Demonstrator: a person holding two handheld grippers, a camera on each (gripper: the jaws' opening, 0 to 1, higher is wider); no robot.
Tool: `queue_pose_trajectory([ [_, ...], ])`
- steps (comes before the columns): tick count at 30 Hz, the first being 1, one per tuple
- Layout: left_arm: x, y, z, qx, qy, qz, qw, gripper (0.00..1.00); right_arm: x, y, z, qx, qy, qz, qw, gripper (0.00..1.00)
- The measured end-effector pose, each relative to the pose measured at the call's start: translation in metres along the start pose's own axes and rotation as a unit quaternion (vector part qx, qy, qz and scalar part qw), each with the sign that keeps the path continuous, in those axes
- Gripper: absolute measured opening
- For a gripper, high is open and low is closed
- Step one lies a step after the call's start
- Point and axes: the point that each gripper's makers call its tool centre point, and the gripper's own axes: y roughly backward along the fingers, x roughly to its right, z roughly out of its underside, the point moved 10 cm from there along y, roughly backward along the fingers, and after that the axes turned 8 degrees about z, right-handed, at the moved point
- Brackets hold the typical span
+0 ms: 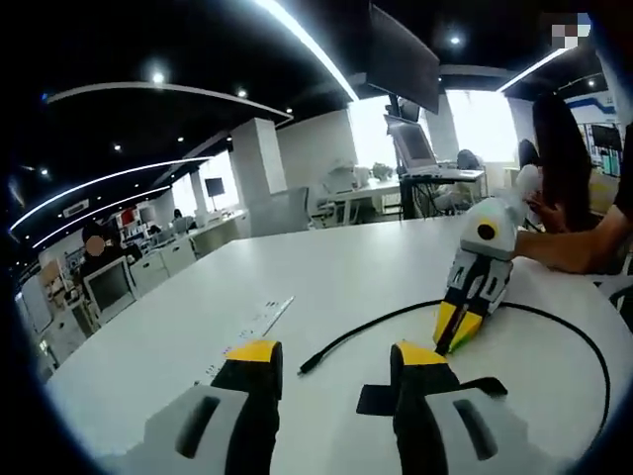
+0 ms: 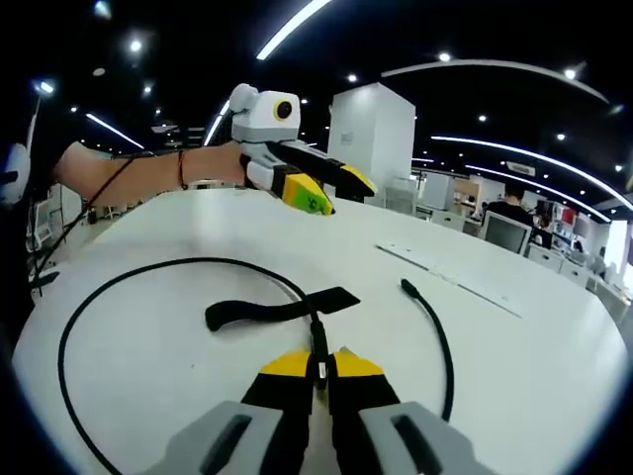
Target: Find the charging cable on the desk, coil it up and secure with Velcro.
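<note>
Right hand-held gripper [image 2: 318,362] clamped on thin black charging cable [image 2: 89,312] on white worktop [image 2: 554,356]; left hand-held gripper [image 1: 328,354] jaws apart, raised.

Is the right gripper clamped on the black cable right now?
Yes, the right gripper has its yellow-tipped jaws closed on the black cable.

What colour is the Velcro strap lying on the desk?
Black. The Velcro strap shows best in the right gripper view, lying flat on the white desk.

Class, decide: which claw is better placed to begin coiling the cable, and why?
Right. The right claw is shut on the cable near the strap; the left claw hangs open above the table.
</note>
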Motion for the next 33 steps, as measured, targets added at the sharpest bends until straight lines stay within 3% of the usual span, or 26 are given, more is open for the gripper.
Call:
queue_pose_trajectory([
  [15, -0.015, -0.018, 0.003, -0.008, 0.01, 0.018, 0.9998, 0.41, 0.0, 0.002, -0.001, -0.005, 0.001, 0.0, 1.0, 0.08],
  [24, -0.024, -0.036, 0.008, -0.041, -0.001, 0.027, 0.9988, 0.43, 0.001, 0.001, 0.0, -0.007, 0.001, 0.0, 1.0, 0.08],
  [33, -0.037, -0.048, 0.012, -0.046, 0.015, 0.035, 0.9982, 0.43, 0.0, 0.0, 0.0, -0.008, 0.001, -0.001, 1.0, 0.08],
])
